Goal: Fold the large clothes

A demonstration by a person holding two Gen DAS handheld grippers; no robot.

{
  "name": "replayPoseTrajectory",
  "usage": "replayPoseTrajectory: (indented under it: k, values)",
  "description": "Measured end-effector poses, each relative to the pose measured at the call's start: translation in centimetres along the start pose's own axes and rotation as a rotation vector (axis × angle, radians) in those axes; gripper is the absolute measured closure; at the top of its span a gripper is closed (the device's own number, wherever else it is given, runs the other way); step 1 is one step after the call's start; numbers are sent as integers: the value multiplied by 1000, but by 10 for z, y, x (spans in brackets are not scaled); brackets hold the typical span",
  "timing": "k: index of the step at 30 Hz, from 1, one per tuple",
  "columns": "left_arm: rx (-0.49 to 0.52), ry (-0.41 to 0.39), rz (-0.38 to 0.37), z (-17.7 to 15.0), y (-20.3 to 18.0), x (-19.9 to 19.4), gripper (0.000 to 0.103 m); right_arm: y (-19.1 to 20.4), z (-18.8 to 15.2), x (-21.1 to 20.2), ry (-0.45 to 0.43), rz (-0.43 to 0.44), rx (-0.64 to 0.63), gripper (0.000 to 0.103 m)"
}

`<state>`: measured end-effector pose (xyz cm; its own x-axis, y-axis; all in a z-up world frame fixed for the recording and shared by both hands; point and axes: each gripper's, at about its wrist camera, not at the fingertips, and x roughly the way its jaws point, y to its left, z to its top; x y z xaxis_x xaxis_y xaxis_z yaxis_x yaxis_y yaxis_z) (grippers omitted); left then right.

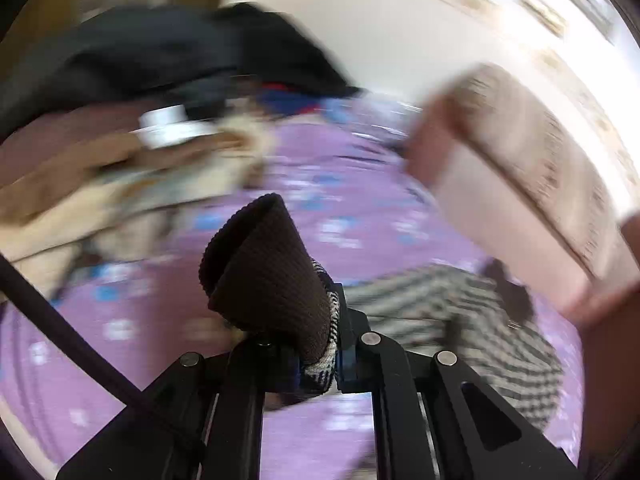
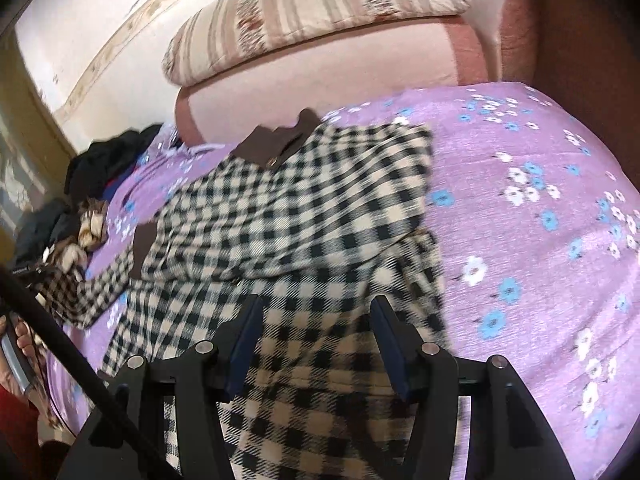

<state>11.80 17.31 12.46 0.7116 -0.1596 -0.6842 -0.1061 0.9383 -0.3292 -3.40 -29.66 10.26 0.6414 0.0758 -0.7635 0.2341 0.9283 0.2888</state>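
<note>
The left gripper (image 1: 316, 364) is clamping one brown cuff (image 1: 268, 264) of the checked garment (image 2: 288, 216), which is lying across the purple bedspread (image 2: 520, 240); the right gripper (image 2: 316, 344) is hanging spread apart above its near hem.

Bare purple bedspread (image 2: 520, 208) lies right of the checked garment (image 2: 288, 216); clothes pile (image 2: 92, 184) crowds the left.

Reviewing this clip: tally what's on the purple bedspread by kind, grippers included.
Checked coats: 1, the checked coat spread on the bedspread
Heaps of other clothes: 1, the clothes pile, items too blurred to separate
Cushions: 1, the striped cushion
Grippers: 2, the left gripper, the right gripper
Total: 5
</note>
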Motion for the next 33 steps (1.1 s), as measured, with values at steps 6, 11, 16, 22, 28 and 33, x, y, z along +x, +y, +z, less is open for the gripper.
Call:
replayPoseTrajectory:
  k: [6, 11, 16, 22, 28, 33]
  values:
    - [188, 84, -221, -32, -150, 25, 93, -36, 13, -18, -41, 0, 95, 43]
    - [353, 185, -342, -94, -248, 48, 93, -70, 22, -25, -55, -17, 173, 43]
    - [500, 311, -349, -159, -299, 85, 87, -99, 29, -23, -59, -38, 226, 43]
    - [545, 371, -366, -186, -303, 85, 47, -100, 32, -15, -44, -50, 200, 43]
    - [578, 288, -341, -166, -242, 21, 33, -73, 26, -4, -22, 16, 120, 42]
    - [574, 195, -152, -154, -162, -3, 32, -37, 21, 11, 3, 54, 33, 36]
